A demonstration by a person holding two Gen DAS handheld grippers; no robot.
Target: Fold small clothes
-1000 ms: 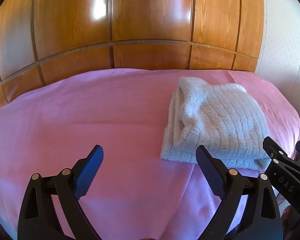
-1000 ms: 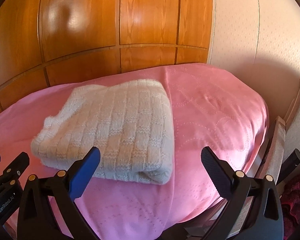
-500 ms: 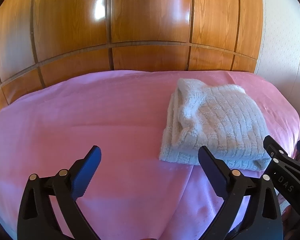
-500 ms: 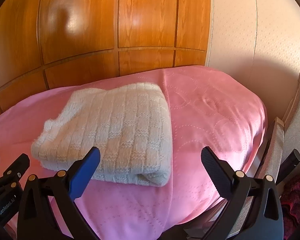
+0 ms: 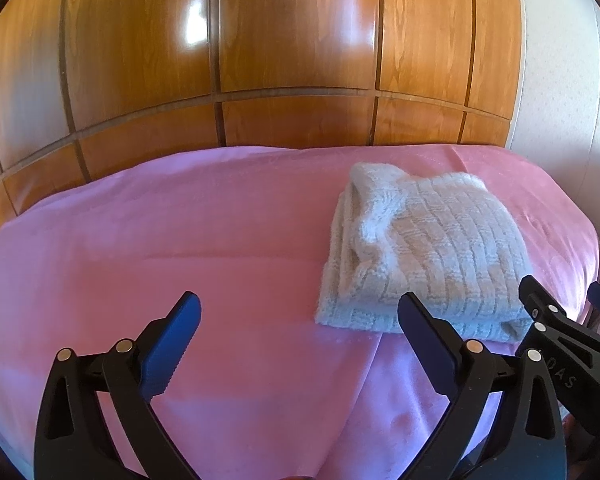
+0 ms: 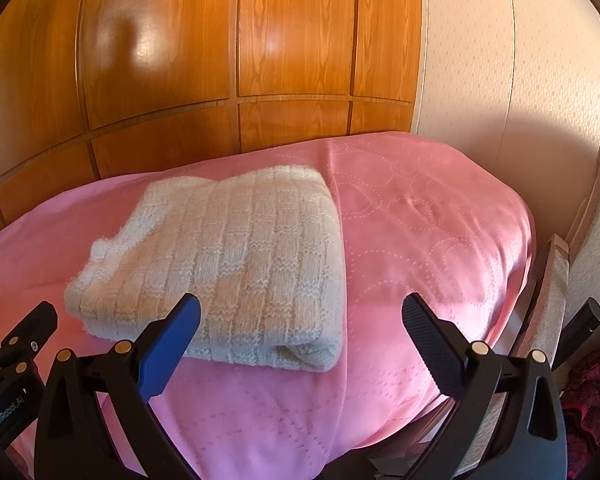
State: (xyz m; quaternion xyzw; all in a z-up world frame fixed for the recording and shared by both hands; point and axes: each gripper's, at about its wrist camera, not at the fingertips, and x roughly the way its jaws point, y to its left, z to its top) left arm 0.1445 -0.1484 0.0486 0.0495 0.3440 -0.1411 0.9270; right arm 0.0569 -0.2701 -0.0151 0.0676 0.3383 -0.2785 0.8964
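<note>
I read "DAS" on the right hand-held gripper (image 6: 300,312) and "GenRobot.AI" on the left hand-held gripper (image 5: 298,310); both stood wide apart, holding nothing. The cream knitted sweater (image 6: 224,256), ribbed in a basketweave pattern, lay folded on the pink bed (image 6: 420,220), right of centre.

place: probably home bedroom | cues: pink bedspread (image 6: 420,240), wooden wardrobe panels (image 5: 292,40), wallpapered wall (image 6: 500,60)
</note>
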